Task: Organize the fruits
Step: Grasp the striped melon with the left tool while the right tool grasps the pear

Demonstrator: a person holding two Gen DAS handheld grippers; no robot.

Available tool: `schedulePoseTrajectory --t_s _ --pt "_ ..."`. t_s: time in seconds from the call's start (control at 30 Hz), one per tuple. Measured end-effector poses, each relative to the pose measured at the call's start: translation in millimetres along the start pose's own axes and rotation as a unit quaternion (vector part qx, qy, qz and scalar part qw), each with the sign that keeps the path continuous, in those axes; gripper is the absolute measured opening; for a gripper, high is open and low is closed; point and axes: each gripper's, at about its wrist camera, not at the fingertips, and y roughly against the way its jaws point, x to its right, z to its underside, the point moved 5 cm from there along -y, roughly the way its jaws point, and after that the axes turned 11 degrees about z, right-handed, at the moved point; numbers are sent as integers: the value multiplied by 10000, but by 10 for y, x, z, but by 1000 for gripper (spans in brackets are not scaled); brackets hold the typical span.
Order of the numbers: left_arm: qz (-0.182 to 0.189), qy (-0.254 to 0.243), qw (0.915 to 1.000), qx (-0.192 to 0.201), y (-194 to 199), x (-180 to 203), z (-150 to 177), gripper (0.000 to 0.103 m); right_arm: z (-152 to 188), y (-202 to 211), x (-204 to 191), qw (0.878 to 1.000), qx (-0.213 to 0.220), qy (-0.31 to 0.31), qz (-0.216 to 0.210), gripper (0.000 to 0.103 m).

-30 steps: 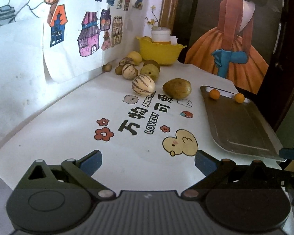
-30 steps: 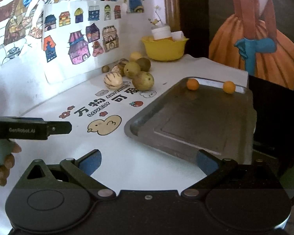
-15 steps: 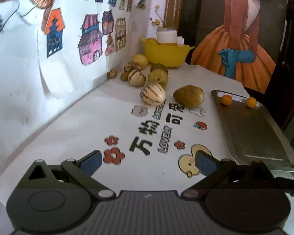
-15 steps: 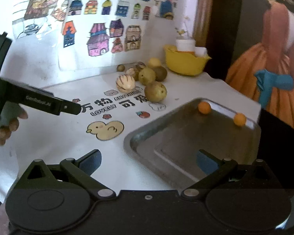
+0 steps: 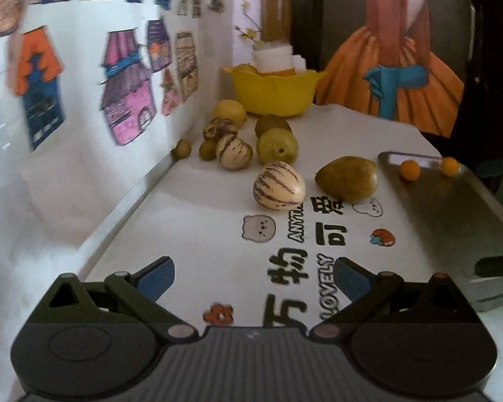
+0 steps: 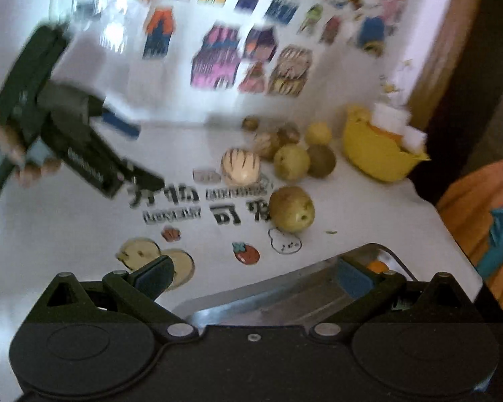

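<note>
Several fruits lie on the white table: a striped melon (image 5: 279, 186), a brown-green pear (image 5: 347, 178), a green pear (image 5: 277, 145) and smaller fruits near the wall. Two small oranges (image 5: 409, 170) sit at the far end of the metal tray (image 5: 452, 214). My left gripper (image 5: 251, 279) is open and empty, low over the table, short of the striped melon. My right gripper (image 6: 255, 276) is open and empty above the tray's near-left rim (image 6: 268, 296). The striped melon (image 6: 240, 165) and pear (image 6: 291, 209) show ahead of it. The left gripper (image 6: 84, 157) appears at its left.
A yellow bowl (image 5: 273, 92) with a white cup stands at the table's back corner. A wall with house drawings (image 5: 127, 83) runs along the left. A painting of an orange dress (image 5: 395, 77) stands behind the table.
My left gripper has moved forward toward the fruits. My right gripper has swung left and forward over the tray's edge; its view is blurred by motion.
</note>
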Motion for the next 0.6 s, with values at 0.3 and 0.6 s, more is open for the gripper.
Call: schedulePoseTrajectory --t_s 0.3,0.6 --pt "761 -894 9931 65 -314 43 -321 102 -193 -585 44 9977 -127 670 0 102" --pt "996 -1484 9839 -78 -671 -12 -472 102 -266 -1038 245 9974 -157 690 -100 93"
